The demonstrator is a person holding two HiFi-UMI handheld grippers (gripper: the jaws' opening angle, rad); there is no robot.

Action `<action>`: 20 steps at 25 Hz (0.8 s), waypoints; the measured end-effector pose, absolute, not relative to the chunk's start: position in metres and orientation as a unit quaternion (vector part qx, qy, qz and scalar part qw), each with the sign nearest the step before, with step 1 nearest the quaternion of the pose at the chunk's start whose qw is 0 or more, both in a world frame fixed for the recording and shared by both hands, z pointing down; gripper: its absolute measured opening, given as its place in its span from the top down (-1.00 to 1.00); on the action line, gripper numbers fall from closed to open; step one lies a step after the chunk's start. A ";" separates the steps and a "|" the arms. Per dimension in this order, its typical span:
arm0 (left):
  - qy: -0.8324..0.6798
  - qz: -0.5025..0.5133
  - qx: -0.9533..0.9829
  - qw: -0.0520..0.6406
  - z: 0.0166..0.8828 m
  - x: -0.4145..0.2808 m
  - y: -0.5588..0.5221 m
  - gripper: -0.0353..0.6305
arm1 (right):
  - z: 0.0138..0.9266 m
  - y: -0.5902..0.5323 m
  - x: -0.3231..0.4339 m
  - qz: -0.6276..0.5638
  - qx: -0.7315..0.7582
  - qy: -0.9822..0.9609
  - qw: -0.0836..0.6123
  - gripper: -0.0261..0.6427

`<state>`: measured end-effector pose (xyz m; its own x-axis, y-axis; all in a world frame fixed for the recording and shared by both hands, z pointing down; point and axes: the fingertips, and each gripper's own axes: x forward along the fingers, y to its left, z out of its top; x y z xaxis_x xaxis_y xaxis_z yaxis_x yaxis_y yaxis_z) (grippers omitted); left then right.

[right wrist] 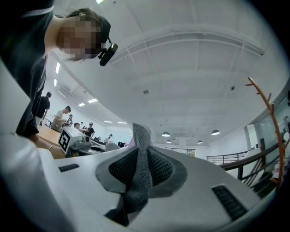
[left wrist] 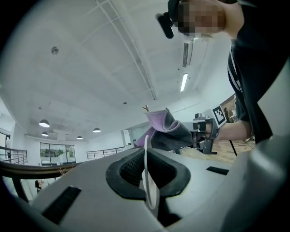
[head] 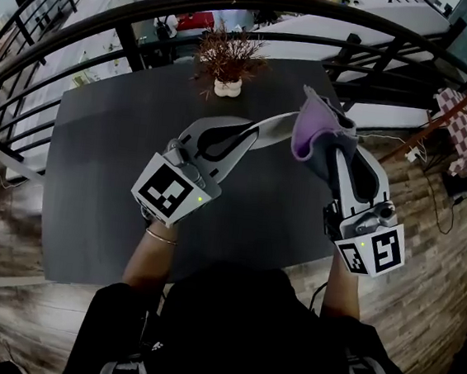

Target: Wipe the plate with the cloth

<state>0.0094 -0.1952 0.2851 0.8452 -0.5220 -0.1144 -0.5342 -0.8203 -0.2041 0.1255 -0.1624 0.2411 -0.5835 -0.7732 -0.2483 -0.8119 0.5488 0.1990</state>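
one dark table [head: 90, 208] fills the middle of the head view, its far edge toward a curved dark railing [head: 319, 8]. one person stands at the near edge with both forearms out over the table top, and a thin bracelet [head: 160, 237] sits on the left wrist.

there are two grippers, each with one cube of square markers at its near end: one cube [head: 173, 191] on the left and one cube [head: 370, 249] on the right. both grippers are held up off the table.

the left gripper [head: 243, 137] has its jaws closed on the one plate [head: 275, 124]. in the left gripper view the plate stands edge-on between the black pads, with its rim clamped. from those jaws the pale plate reaches to the right, above the middle of the table.

the right gripper [head: 334, 151] has its jaws closed on the one cloth [head: 318, 129], which is grey on one side and purple on the other. in the right gripper view a grey fold is pinched between the pads. the bunched cloth rises past the jaw tips and meets the plate's right end. i cannot tell whether it presses on the plate.

one small plant [head: 228, 61] with reddish-brown twigs stands in a white pot at the far edge of the table, well apart from both grippers.
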 end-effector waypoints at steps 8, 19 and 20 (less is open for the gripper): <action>0.284 0.032 -0.949 0.134 0.286 0.008 -0.215 0.84 | 0.245 -0.169 0.125 0.141 -0.453 0.878 0.062 0.74; 0.275 0.061 -0.956 0.076 0.297 0.019 -0.213 0.84 | 0.253 -0.171 0.130 0.135 -0.462 0.875 0.051 0.75; 0.275 0.061 -0.957 0.071 0.299 0.021 -0.212 0.84 | 0.253 -0.171 0.130 0.134 -0.463 0.875 0.050 0.75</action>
